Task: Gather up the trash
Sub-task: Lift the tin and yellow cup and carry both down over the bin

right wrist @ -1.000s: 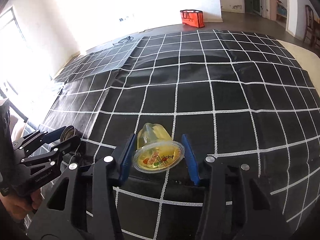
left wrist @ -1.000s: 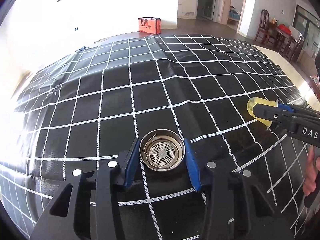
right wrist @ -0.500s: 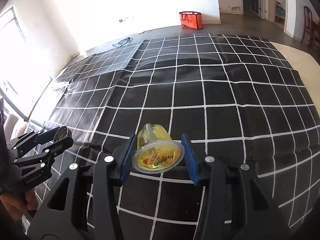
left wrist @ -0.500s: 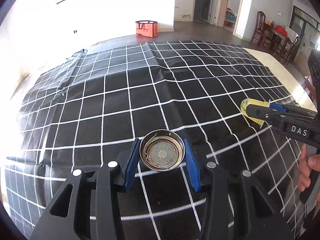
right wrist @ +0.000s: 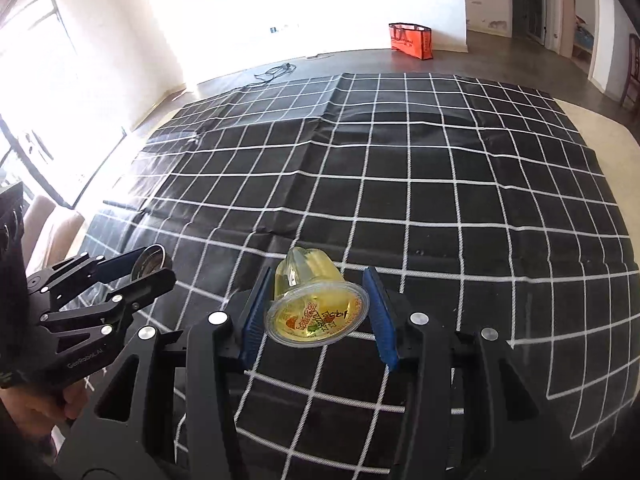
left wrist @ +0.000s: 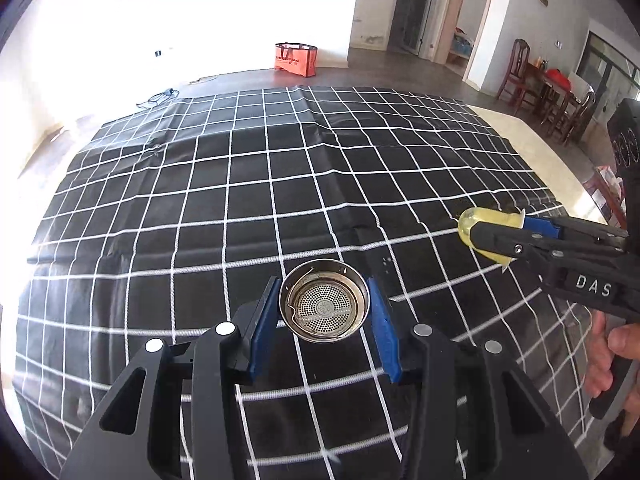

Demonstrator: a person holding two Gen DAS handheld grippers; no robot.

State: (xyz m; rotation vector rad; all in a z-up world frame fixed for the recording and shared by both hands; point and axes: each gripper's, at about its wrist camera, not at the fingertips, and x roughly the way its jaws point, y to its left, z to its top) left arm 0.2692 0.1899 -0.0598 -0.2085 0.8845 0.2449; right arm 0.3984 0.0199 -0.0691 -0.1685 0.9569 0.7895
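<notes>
My left gripper is shut on a round metal sink strainer, its blue pads pressing the rim on both sides, and it hangs above the black grid cloth. My right gripper is shut on a yellow jelly cup with a printed foil lid facing the camera. In the left wrist view the right gripper shows at the right with the jelly cup in it. The left gripper with the strainer shows at the left of the right wrist view.
The black cloth with white grid lines covers a wide floor area. An orange bag stands by the far wall. A cable lies beyond the cloth. Wooden chairs and a table stand at far right. A hand holds the right gripper's handle.
Both grippers have risen and pulled back from the cloth, so more of the cloth and room shows. Each keeps hold of its object.
</notes>
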